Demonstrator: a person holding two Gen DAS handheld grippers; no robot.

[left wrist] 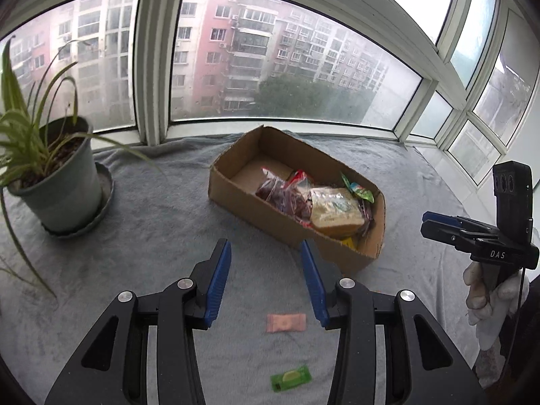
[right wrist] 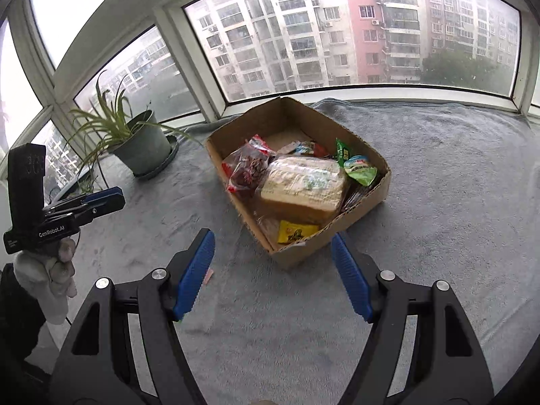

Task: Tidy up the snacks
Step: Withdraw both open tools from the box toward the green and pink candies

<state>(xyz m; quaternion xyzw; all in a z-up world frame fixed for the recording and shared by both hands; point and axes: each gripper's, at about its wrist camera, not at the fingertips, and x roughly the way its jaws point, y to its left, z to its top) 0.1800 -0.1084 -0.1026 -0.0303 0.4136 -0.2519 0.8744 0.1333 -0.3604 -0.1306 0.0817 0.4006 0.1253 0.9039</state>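
Pink sachet lies flat, long axis left-right.

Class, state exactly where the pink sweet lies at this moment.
In the left wrist view, the pink sweet lies on the grey blanket, between the cardboard box and the green sweet.

I see blue ribbed pads on my black fingers. The brown cardboard box beyond them holds a tan loaf, a red-and-clear bag, a green packet and a yellow packet. Between the left fingers lie a pink wrapper and a green wrapper. The blanket is grey-blue.
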